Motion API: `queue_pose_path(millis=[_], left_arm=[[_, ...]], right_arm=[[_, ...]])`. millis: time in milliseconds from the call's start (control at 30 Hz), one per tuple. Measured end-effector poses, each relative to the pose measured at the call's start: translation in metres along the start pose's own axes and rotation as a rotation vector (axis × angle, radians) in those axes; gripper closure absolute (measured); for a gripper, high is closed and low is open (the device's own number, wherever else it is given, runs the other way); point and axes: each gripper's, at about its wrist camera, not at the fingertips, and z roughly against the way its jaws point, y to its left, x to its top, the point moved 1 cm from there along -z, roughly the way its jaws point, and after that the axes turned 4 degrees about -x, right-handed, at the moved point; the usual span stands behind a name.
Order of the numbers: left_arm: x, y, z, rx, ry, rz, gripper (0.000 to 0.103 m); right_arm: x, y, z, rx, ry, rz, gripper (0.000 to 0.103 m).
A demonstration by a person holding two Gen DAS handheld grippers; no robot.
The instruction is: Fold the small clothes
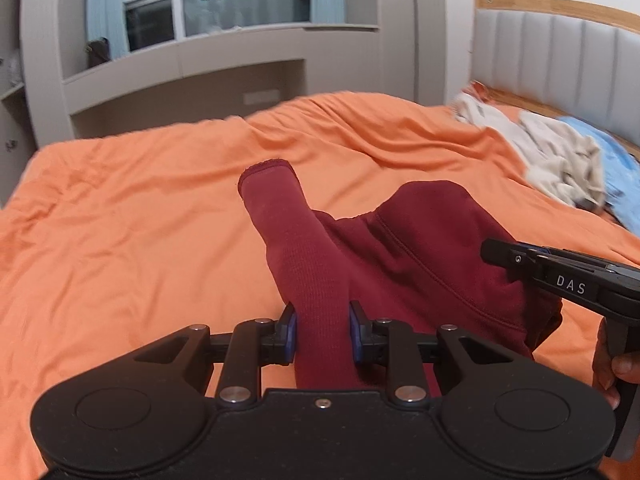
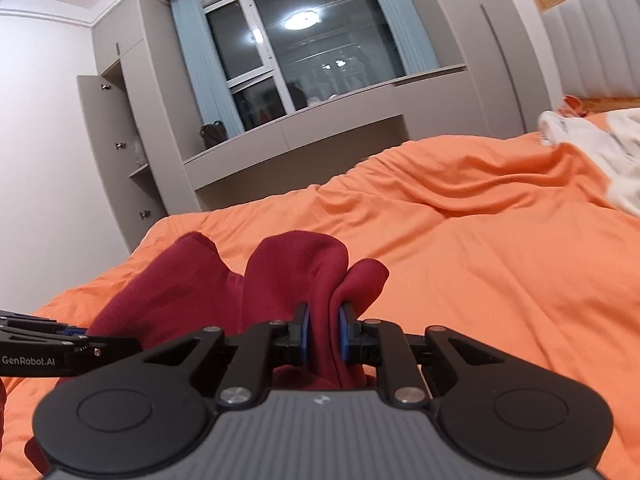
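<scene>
White letters reading "DAS" are showing on the side of the right gripper point(image 1: 494, 254) where it is reaching in from the right of the left wrist view; "GenRobot.AI" is reading in pale letters on the body of the left gripper point(image 2: 112, 346) where it is entering the right wrist view from the left edge; a small pale emblem is sitting on the grey housing of the right gripper, too small to read.

One dark red garment point(image 1: 420, 248) is hanging between the two claws above the orange bedspread point(image 1: 140, 220); the left gripper point(image 1: 323, 334) is clamping a tubular part of it between its blue pads point(image 1: 291, 332), the ribbed cuff point(image 1: 268, 172) sticking up ahead of the fingertips; the rest of the cloth is spreading off to that claw's right, toward the other tool.

The right gripper point(image 2: 323, 334) is pinching a bunched fold of the same garment point(image 2: 296, 268), its jaws nearly together with the cloth pressed between the pads; folds are bulging up just ahead of the fingertips and trailing down to the claw's left.

A person's fingers point(image 1: 612, 364) are wrapping the right tool's handle; one pile of pale clothes point(image 1: 560, 152) is lying well beyond, up to the right, beside one blue item point(image 1: 616, 176) and the padded headboard point(image 1: 560, 48).
</scene>
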Motion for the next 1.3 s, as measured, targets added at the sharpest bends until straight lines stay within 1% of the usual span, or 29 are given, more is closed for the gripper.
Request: queue_pose_path(millis=[67,167,300,433,500,567,700,733,767,800,867,933,967,1000,1033,1067,1100,1133,1167,1233,1300], left_arm=[[0.000,0.006,-0.009,0.017,0.003,0.004,0.076],[-0.006,0.014,-0.029,0.014,0.027,0.025,0.076],[-0.023,0.018,-0.064,0.000,0.093,0.058,0.076],[-0.038,0.016,-0.083,0.032,0.127,0.049,0.075],[-0.039,0.015,-0.084,0.039,0.126,0.041,0.075],[-0.039,0.014,-0.086,0.046,0.133,0.036,0.074],[-0.041,0.015,-0.091,0.063,0.161,0.033,0.071],[-0.042,0.015,-0.092,0.067,0.167,0.033,0.070],[-0.042,0.015,-0.093,0.070,0.172,0.033,0.069],[-0.042,0.015,-0.093,0.071,0.177,0.034,0.068],[-0.043,0.017,-0.095,0.074,0.187,0.045,0.063],[-0.043,0.019,-0.096,0.071,0.198,0.055,0.055],[-0.044,0.020,-0.097,0.067,0.205,0.058,0.052],[-0.045,0.020,-0.097,0.064,0.212,0.064,0.043],[-0.046,0.021,-0.098,0.063,0.218,0.073,0.034],[-0.047,0.021,-0.098,0.064,0.223,0.085,0.030],[-0.048,0.022,-0.099,0.065,0.226,0.099,0.023],[-0.049,0.023,-0.098,0.065,0.226,0.109,0.019],[-0.049,0.023,-0.098,0.064,0.226,0.116,0.017],[-0.049,0.023,-0.097,0.074,0.228,0.124,0.008],[-0.049,0.025,-0.094,0.091,0.226,0.137,0.006]], right_arm=[[-0.001,0.002,-0.016,0.006,0.017,0.015,0.086],[-0.007,-0.002,-0.037,-0.007,0.054,0.023,0.086],[-0.023,-0.017,-0.060,-0.057,0.140,0.007,0.086],[-0.037,-0.035,-0.073,-0.117,0.211,-0.031,0.085],[-0.040,-0.040,-0.074,-0.120,0.219,-0.047,0.085],[-0.042,-0.039,-0.072,-0.127,0.220,-0.037,0.084],[-0.044,-0.034,-0.070,-0.152,0.223,-0.004,0.077],[-0.045,-0.034,-0.070,-0.159,0.224,0.001,0.071],[-0.044,-0.034,-0.070,-0.165,0.227,0.004,0.067],[-0.044,-0.034,-0.069,-0.174,0.227,0.008,0.059],[-0.042,-0.033,-0.068,-0.177,0.226,0.019,0.051],[-0.041,-0.031,-0.066,-0.180,0.221,0.034,0.028],[-0.040,-0.030,-0.064,-0.183,0.214,0.044,0.023],[-0.039,-0.029,-0.062,-0.186,0.208,0.054,0.018],[-0.038,-0.028,-0.061,-0.190,0.204,0.066,0.014],[-0.038,-0.027,-0.060,-0.195,0.202,0.078,0.012],[-0.037,-0.026,-0.059,-0.201,0.201,0.088,0.008],[-0.037,-0.026,-0.058,-0.209,0.198,0.094,0.004],[-0.036,-0.026,-0.057,-0.215,0.195,0.096,0.003],[-0.036,-0.026,-0.056,-0.226,0.190,0.096,0.000],[-0.036,-0.028,-0.055,-0.235,0.196,0.098,0.000]])
